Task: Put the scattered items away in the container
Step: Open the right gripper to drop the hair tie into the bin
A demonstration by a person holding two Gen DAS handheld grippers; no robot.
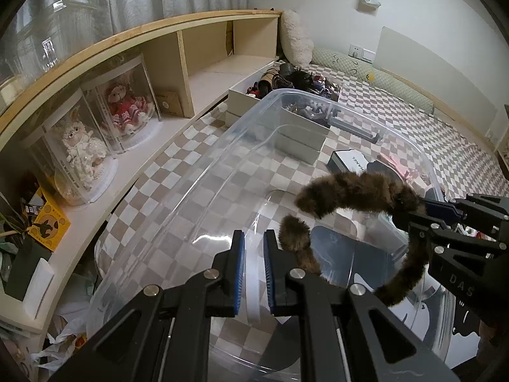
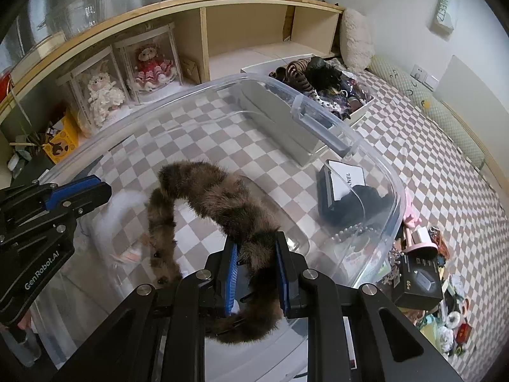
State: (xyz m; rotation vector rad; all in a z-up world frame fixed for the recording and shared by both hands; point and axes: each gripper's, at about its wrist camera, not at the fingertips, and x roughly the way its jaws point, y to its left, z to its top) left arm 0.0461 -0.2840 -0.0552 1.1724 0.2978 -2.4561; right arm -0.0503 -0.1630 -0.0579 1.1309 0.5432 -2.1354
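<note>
Tongs on the right (image 2: 256,273) were clamped on a furry brown headband (image 2: 219,203), held above the open clear container (image 2: 375,159) that stood on the checkered bed (image 2: 445,178). Left tongs (image 1: 254,273) were kept narrow and empty over the near rim. Judged by its look, the headband would be light, with soft fur over a stiff springy arc, best gripped across the band itself.
</note>
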